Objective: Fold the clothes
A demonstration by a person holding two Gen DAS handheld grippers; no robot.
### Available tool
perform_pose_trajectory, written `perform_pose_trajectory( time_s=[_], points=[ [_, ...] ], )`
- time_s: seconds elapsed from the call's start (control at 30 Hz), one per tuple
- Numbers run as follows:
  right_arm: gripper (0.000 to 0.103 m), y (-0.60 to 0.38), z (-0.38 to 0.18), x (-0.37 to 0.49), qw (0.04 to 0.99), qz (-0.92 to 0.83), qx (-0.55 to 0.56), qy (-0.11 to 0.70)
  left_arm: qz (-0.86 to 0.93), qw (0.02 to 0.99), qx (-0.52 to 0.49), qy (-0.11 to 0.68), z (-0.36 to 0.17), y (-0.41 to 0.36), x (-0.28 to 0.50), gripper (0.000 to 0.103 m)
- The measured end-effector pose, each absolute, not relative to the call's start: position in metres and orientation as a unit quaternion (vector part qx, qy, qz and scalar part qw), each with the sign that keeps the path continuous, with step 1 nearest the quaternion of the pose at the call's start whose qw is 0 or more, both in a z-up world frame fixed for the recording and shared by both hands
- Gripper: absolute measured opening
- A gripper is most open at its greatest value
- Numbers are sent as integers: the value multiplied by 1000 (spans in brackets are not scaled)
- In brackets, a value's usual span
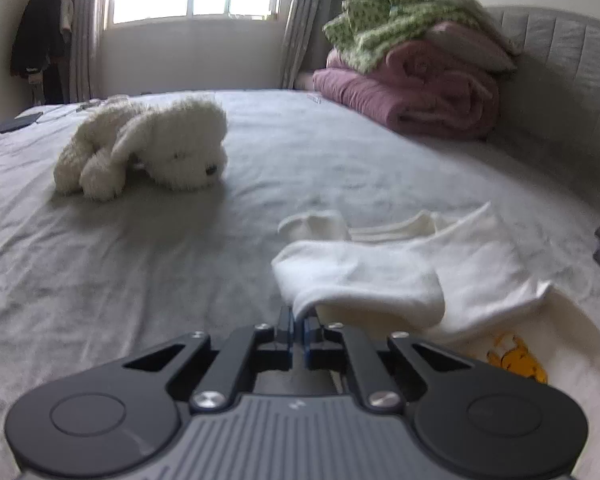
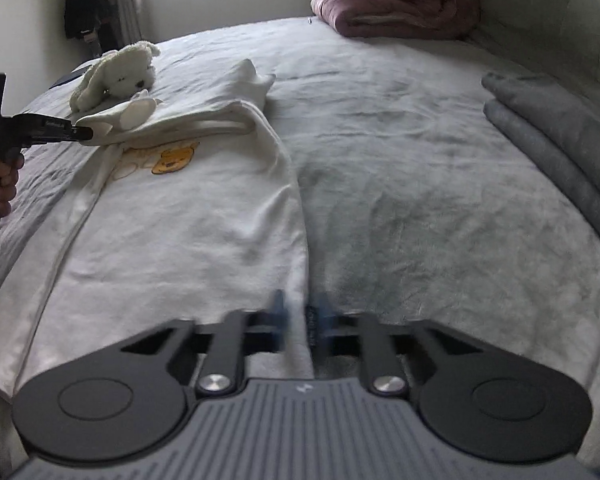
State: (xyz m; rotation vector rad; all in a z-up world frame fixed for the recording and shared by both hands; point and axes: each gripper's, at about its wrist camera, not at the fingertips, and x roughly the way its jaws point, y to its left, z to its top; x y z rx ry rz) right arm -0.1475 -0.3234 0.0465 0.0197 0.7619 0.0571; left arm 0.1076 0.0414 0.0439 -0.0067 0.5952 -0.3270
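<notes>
A white shirt (image 2: 180, 232) with a yellow bear print (image 2: 172, 160) lies flat on the grey bed (image 2: 420, 160). In the left wrist view my left gripper (image 1: 298, 316) is shut on the end of the shirt's sleeve (image 1: 360, 276), which is lifted and folded over the shirt body (image 1: 480, 264). The right wrist view shows the same left gripper (image 2: 86, 133) at the far left, held by a hand (image 2: 4, 184). My right gripper (image 2: 300, 312) is low over the shirt's right side edge. Its blurred fingers stand apart, with the cloth edge running between them.
A white plush dog (image 1: 148, 148) lies on the bed beyond the shirt. Rolled pink quilts (image 1: 412, 92) under a green blanket (image 1: 400, 16) sit by the headboard. Folded grey cloths (image 2: 560, 140) lie at the right. Dark clothes hang near the window.
</notes>
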Motion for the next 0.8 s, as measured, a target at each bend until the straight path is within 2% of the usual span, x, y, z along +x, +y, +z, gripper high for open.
perform_pose_trajectory(
  time_s=[0.17, 0.2, 0.3, 0.53, 0.57, 0.6, 0.63, 0.8],
  points=[
    [11, -313, 50, -155, 932, 29, -8, 362, -158, 947, -39, 277, 55, 50, 109, 4],
    [21, -315, 48, -156, 932, 17, -4, 363, -158, 947, -46, 278, 56, 52, 110, 4],
    [31, -329, 45, -162, 930, -12, 23, 366, -156, 947, -56, 275, 58, 54, 113, 4],
    [33, -336, 37, -165, 918, 4, 56, 392, -153, 950, -64, 264, 62, 56, 117, 4],
    [30, -334, 37, -165, 919, 8, 54, 390, -152, 951, -64, 261, 62, 56, 118, 4],
    [16, -332, 38, -166, 920, 13, 49, 388, -150, 952, -66, 259, 63, 56, 119, 4],
    [9, -327, 40, -168, 924, 17, 34, 380, -149, 953, -67, 256, 64, 56, 121, 4],
    [7, -301, 54, -177, 939, 29, -36, 341, -149, 956, -74, 242, 69, 61, 126, 4]
  ],
)
